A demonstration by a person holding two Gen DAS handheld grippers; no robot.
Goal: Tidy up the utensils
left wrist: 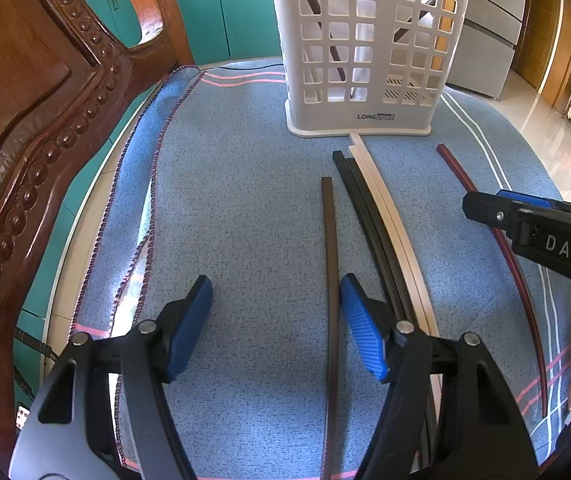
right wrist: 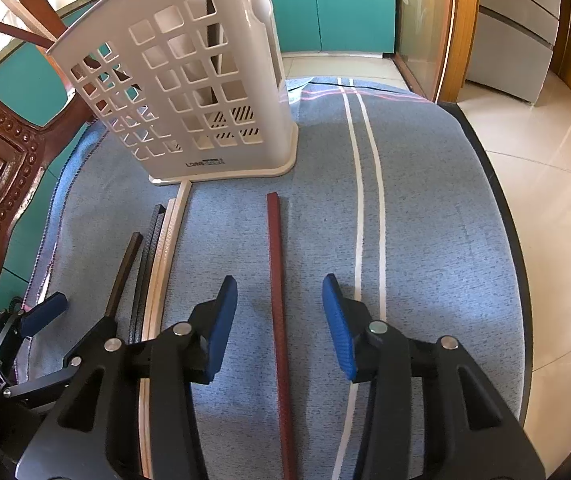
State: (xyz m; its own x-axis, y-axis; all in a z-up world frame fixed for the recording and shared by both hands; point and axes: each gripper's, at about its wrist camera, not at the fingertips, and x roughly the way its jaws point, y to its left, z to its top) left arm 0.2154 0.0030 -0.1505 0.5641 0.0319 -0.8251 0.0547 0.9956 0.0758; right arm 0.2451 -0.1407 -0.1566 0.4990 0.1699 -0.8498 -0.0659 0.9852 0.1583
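Two claws are hanging over the blue cloth (left wrist: 245,200), both tilting downward and both with their pads apart. On the right claw (right wrist: 279,320), the red chopstick (right wrist: 279,320) is lying between the blue pads with bare cloth showing on either side of it, so nothing is being gripped. On the left claw (left wrist: 275,320), the brown chopstick (left wrist: 331,280) is running just inside the right-hand pad (left wrist: 361,336), seemingly close against it, while the other pad is standing well clear over bare cloth.

Outward from there, two black chopsticks (left wrist: 365,208) and two cream ones (left wrist: 385,208) are lying packed side by side, their far ends reaching toward the white slotted basket (left wrist: 365,60); the longest cream one looks to be touching its base. A few sticks are already leaning inside the basket.

Risks, as I judge them: the brown stick is sitting so far off centre that closing the left claw may push it sideways and roll it rather than pinch it. The outer side of that same pad is crowding the black pair, so a careless descent may scatter them. The red stick is thin and flat on soft cloth, so the pads may be snagging fabric or sliding over it. Finally, the right claw is reaching across the left view, so the two tools may be colliding if both move together.
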